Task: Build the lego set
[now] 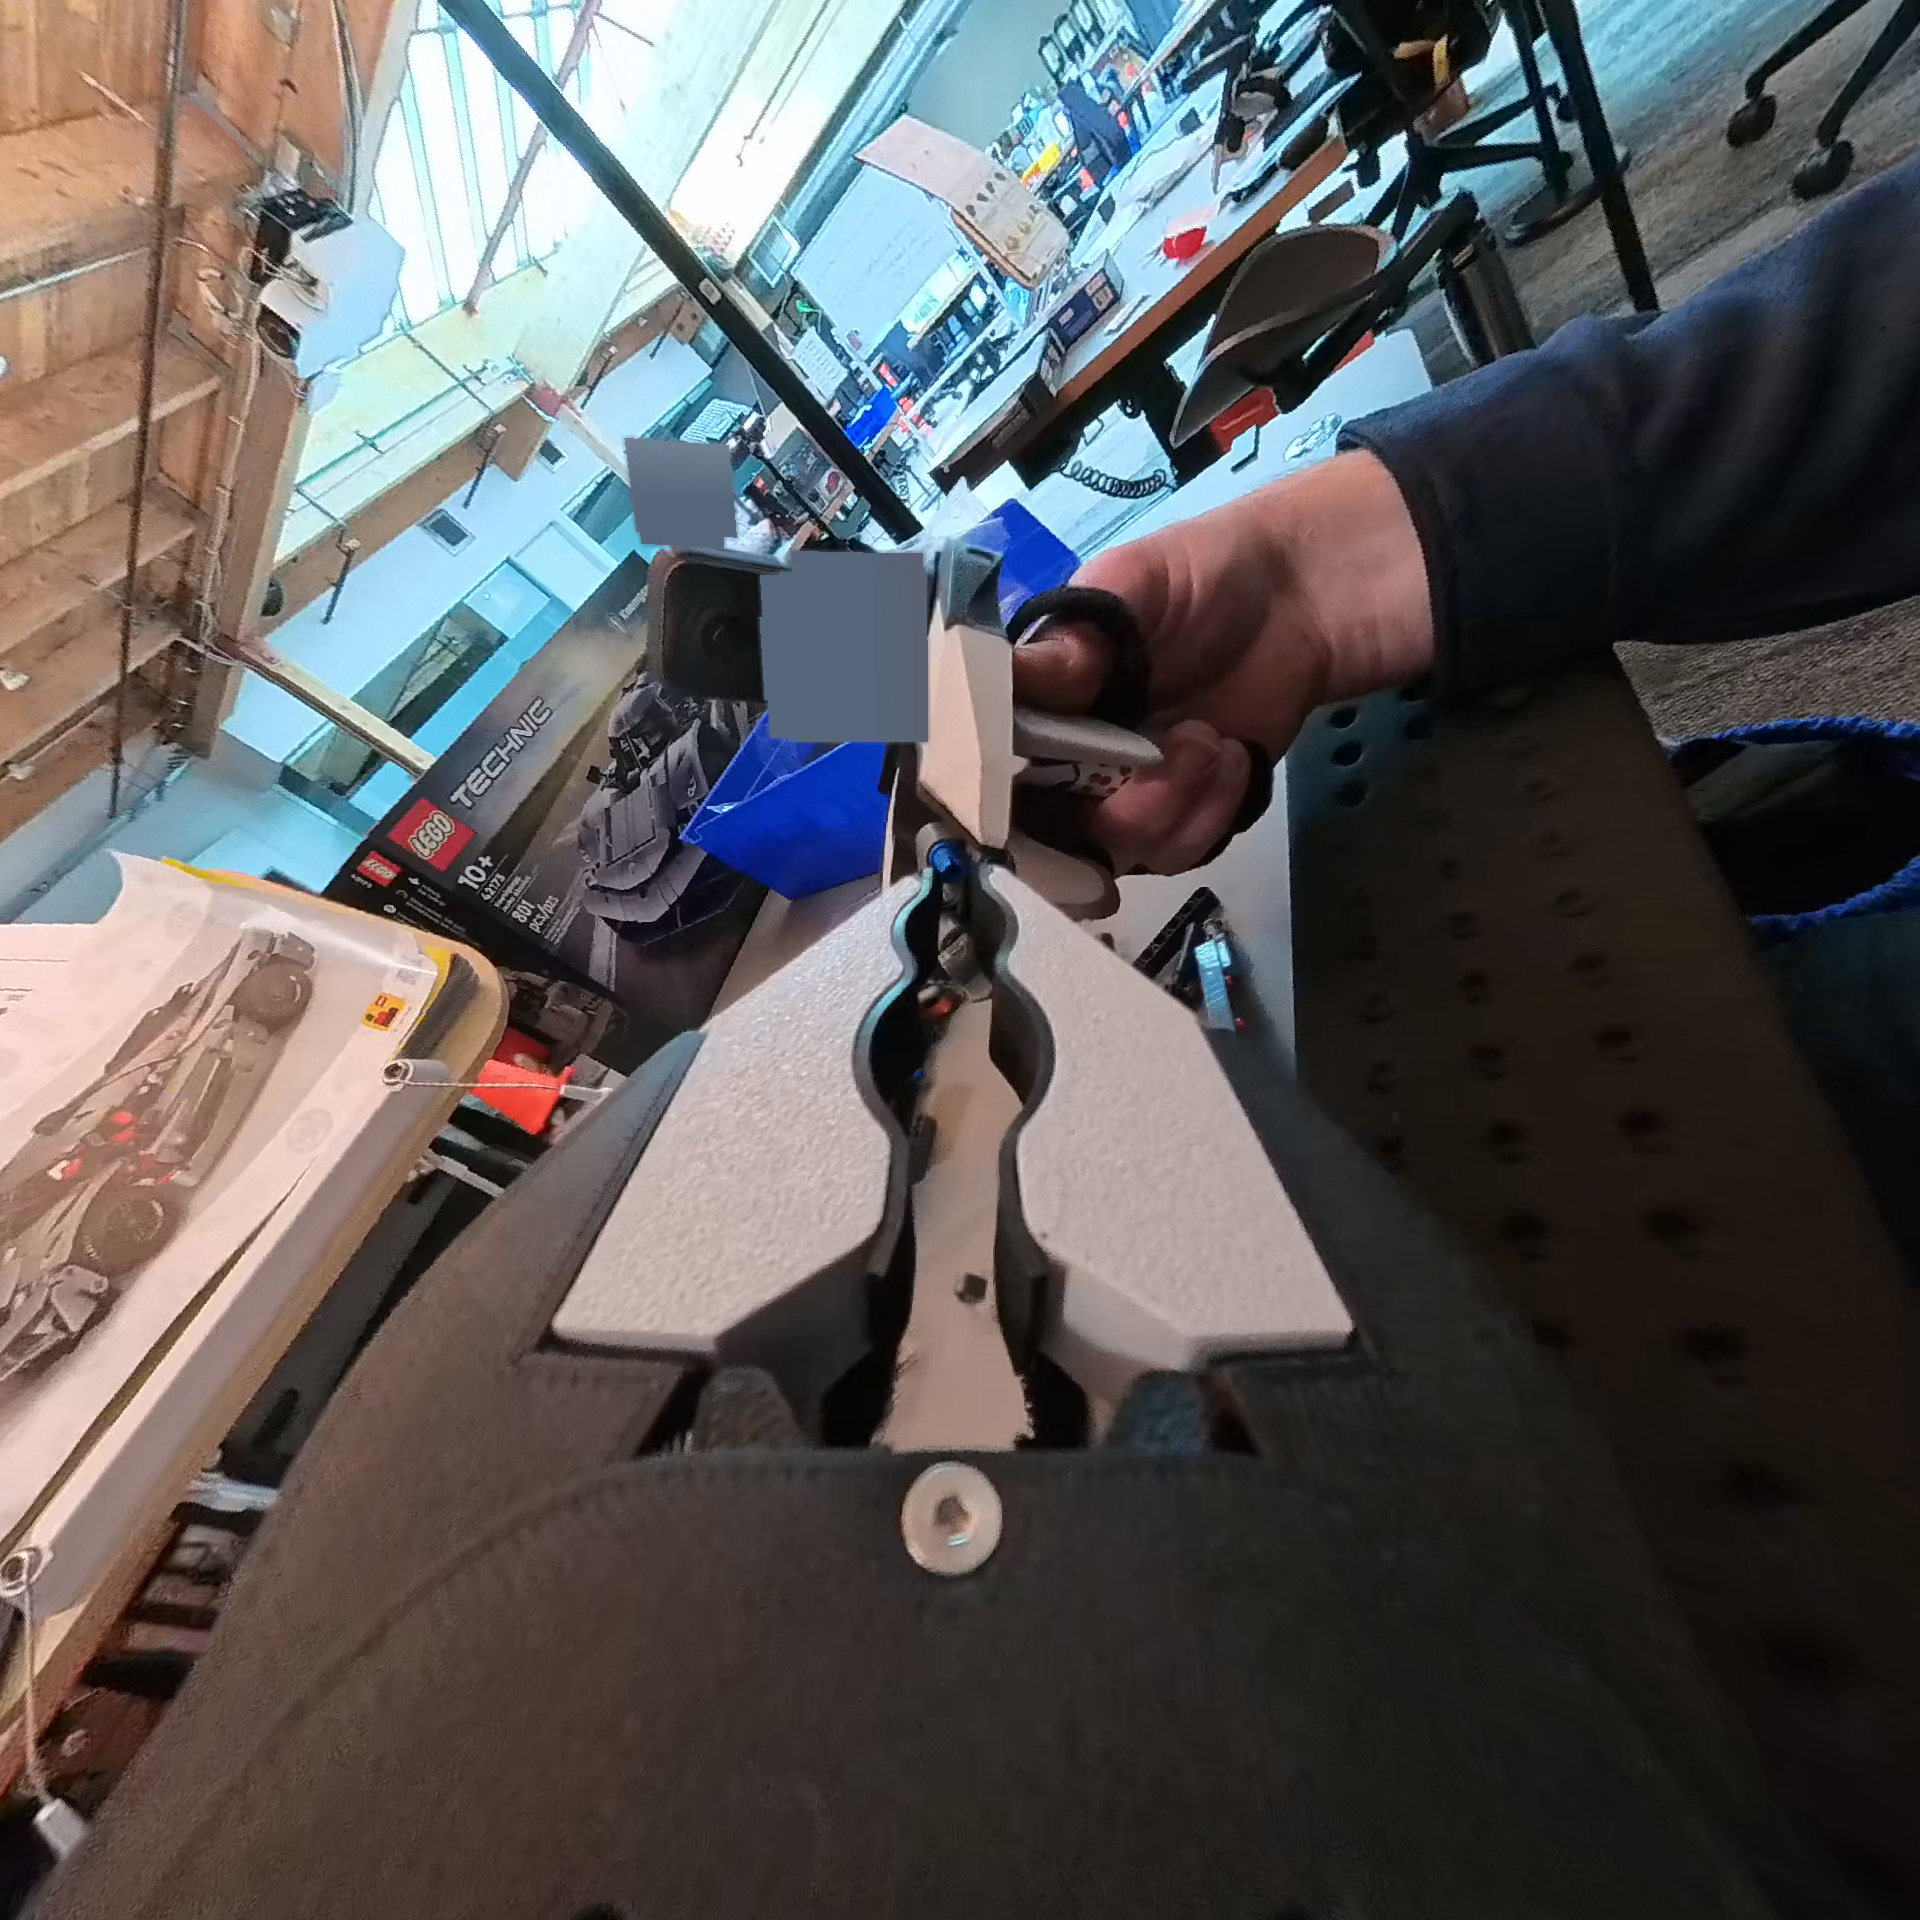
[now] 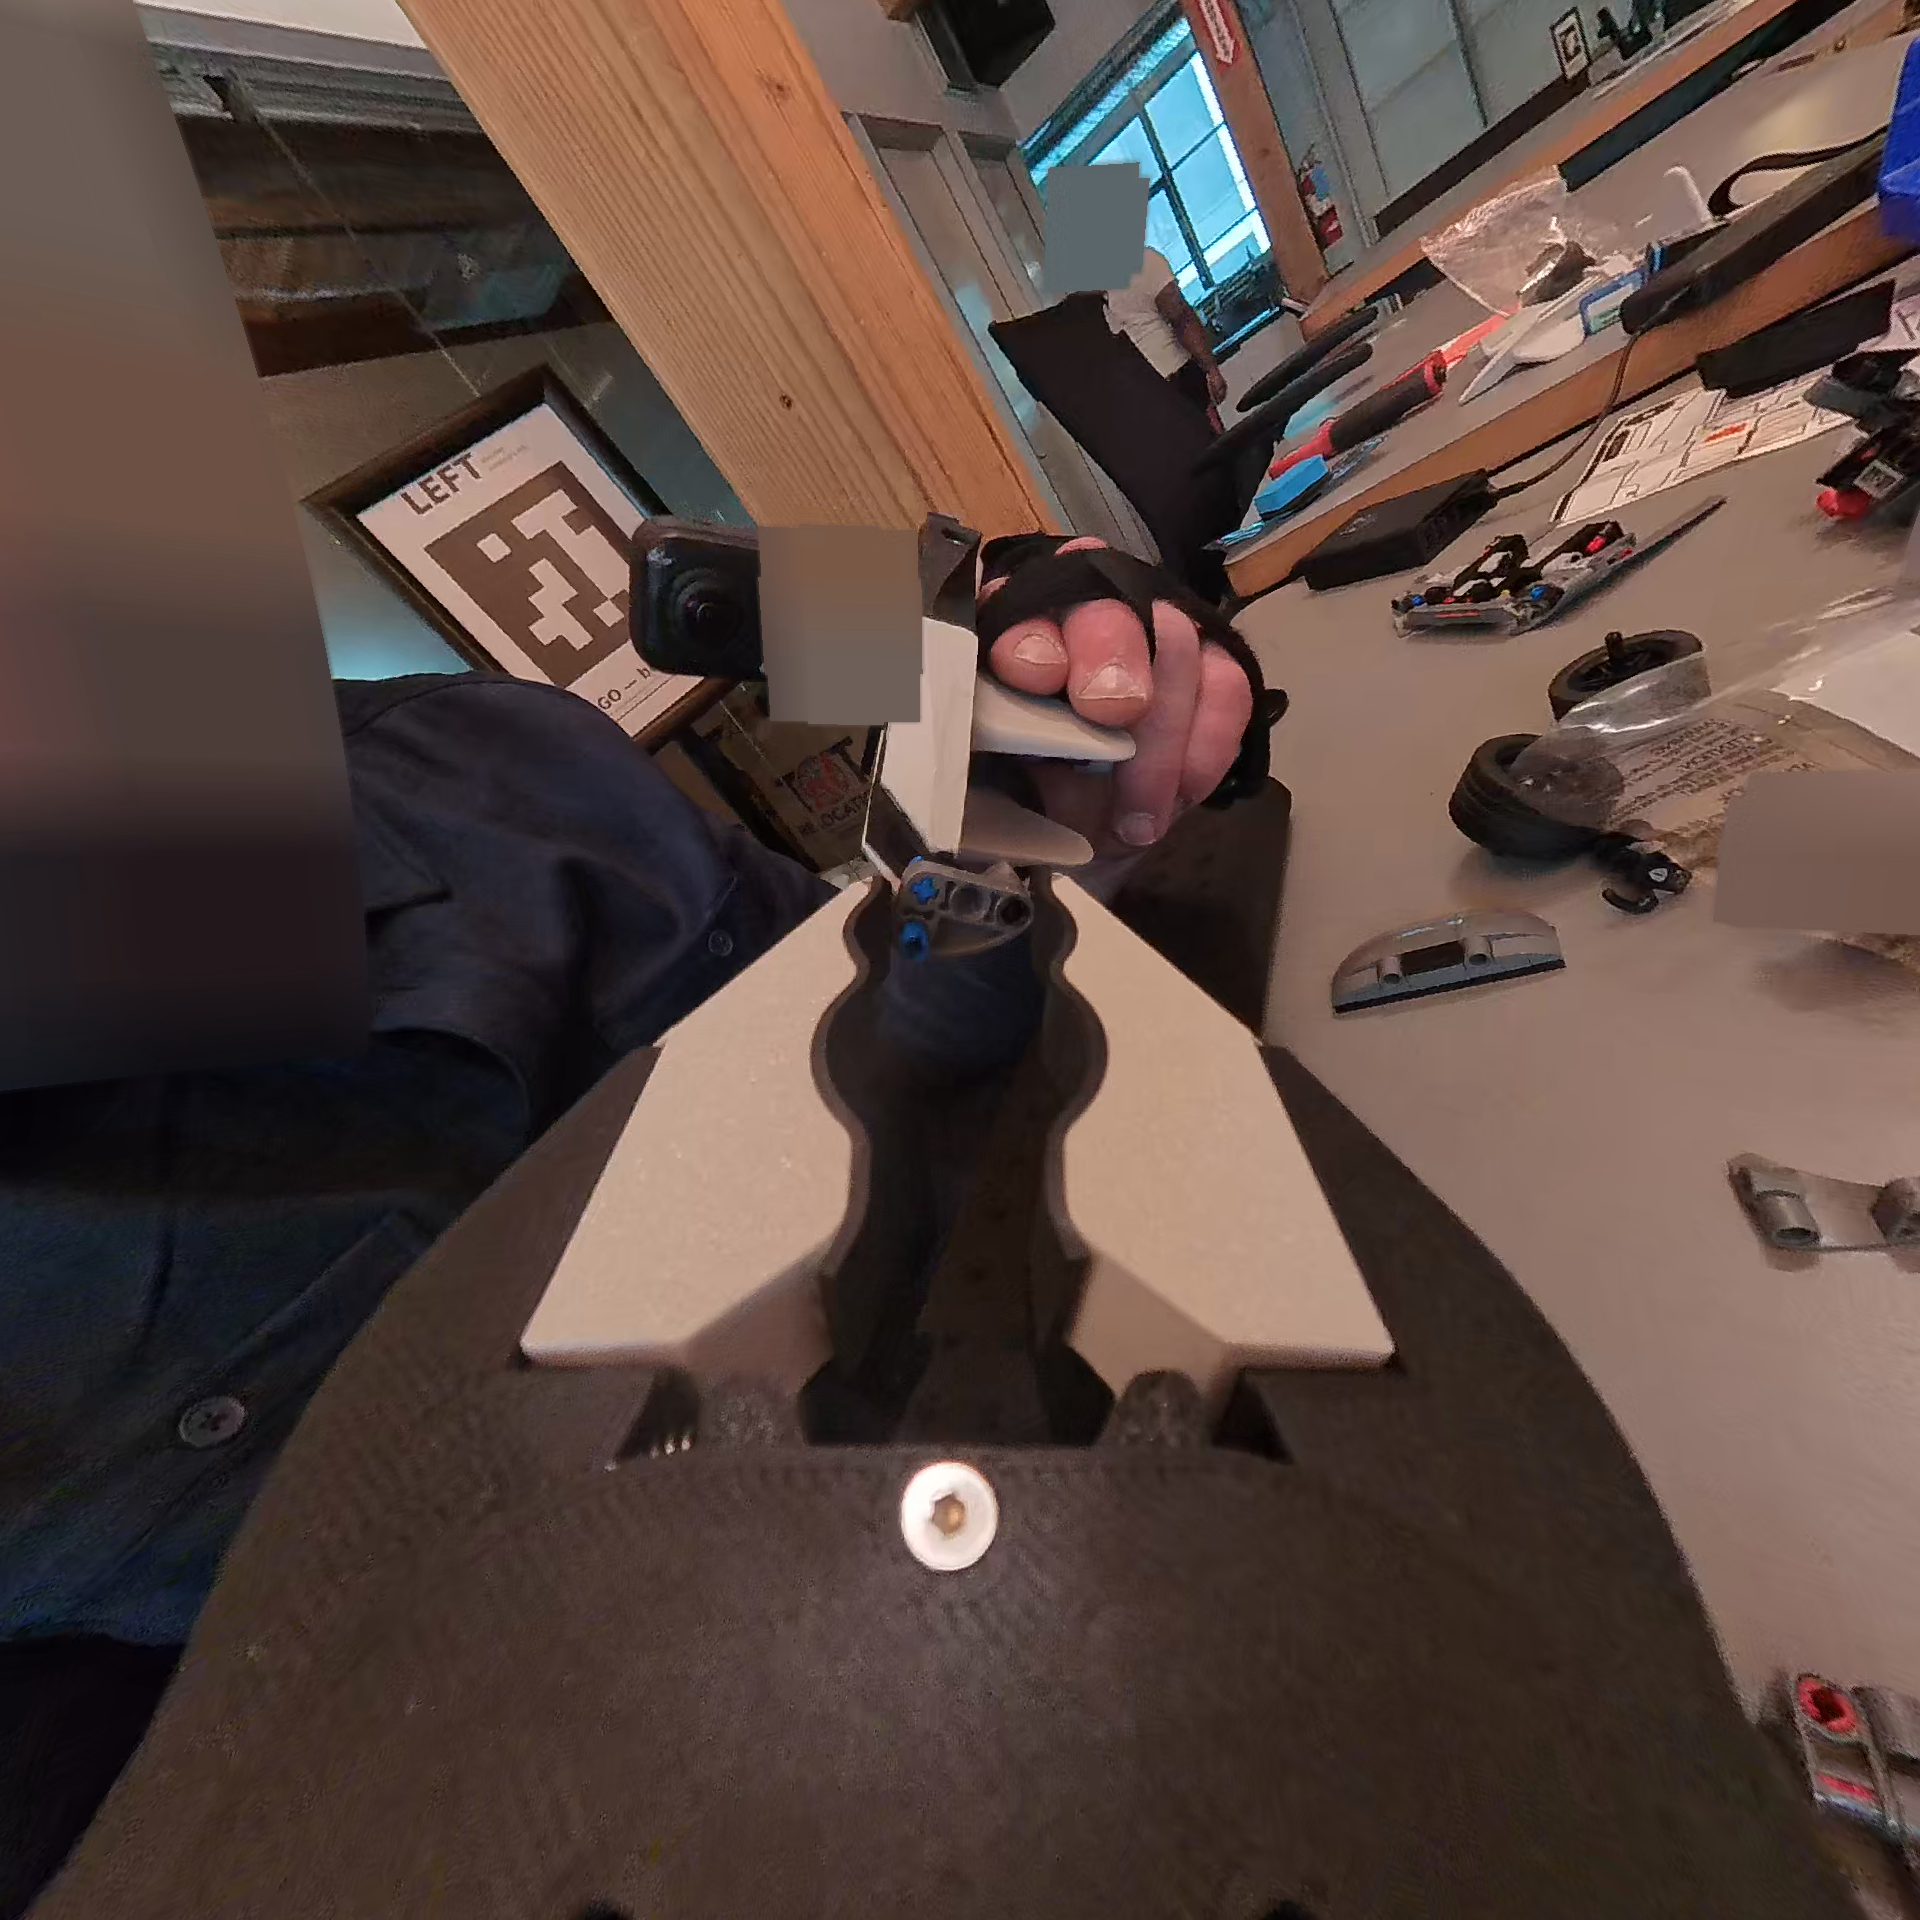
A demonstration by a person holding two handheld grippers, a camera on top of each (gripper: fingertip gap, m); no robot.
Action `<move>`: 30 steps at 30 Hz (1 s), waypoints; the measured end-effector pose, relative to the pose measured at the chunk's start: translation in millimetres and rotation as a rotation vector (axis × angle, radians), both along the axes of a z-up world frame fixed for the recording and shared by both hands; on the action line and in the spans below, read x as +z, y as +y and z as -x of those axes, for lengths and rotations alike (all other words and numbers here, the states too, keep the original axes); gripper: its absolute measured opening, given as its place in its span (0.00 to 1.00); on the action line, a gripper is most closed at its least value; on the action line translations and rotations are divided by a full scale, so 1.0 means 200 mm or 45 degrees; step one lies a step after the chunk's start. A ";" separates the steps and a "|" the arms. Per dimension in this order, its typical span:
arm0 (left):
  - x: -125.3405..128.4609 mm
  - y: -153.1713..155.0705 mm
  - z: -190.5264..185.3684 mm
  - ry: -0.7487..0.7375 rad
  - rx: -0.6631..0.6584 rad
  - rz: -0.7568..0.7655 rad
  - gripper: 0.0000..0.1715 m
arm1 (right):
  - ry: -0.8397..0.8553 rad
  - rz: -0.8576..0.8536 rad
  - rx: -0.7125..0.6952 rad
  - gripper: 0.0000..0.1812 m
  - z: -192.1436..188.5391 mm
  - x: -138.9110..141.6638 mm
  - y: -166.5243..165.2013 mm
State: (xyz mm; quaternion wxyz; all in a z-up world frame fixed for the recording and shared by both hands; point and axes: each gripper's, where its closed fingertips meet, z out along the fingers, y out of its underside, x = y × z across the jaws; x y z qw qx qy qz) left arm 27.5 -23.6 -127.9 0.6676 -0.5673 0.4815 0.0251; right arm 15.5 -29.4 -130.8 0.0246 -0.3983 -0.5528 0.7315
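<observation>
Between the two facing grippers, a small grey piece (image 2: 966,912) with blue pins is pinched by the right gripper (image 2: 961,914), presumably for joining; left gripper (image 1: 951,894) closed on it too.

Grey table (image 2: 1507,1091) — wheels (image 2: 1626,670), loose grey parts (image 2: 1446,958).

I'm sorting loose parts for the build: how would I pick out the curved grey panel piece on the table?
In the right wrist view, start at the grey table on the right. Below the black wheels under a clear plastic bag, the grey panel lies alone. Unlike the round black tyres, it is an arched silver-grey piece with a dark slot in the middle.
</observation>
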 end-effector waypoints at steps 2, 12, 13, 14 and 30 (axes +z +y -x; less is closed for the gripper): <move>0.00 -0.01 -0.01 0.007 0.000 -0.012 0.01 | -0.007 0.011 0.015 0.14 0.00 0.00 -0.01; -0.03 0.00 -0.02 0.102 0.031 -0.017 0.00 | -0.092 -0.016 0.035 0.13 -0.01 -0.06 -0.01; -0.04 0.00 -0.01 0.105 0.043 -0.014 0.00 | -0.097 -0.039 0.018 0.13 0.00 -0.07 -0.01; -0.04 0.01 0.00 0.093 0.055 -0.001 0.00 | -0.098 -0.084 -0.001 0.13 0.01 -0.09 -0.01; -0.12 0.07 0.08 -0.006 0.088 0.175 0.01 | 0.016 -0.654 -0.386 0.13 0.09 -0.15 0.10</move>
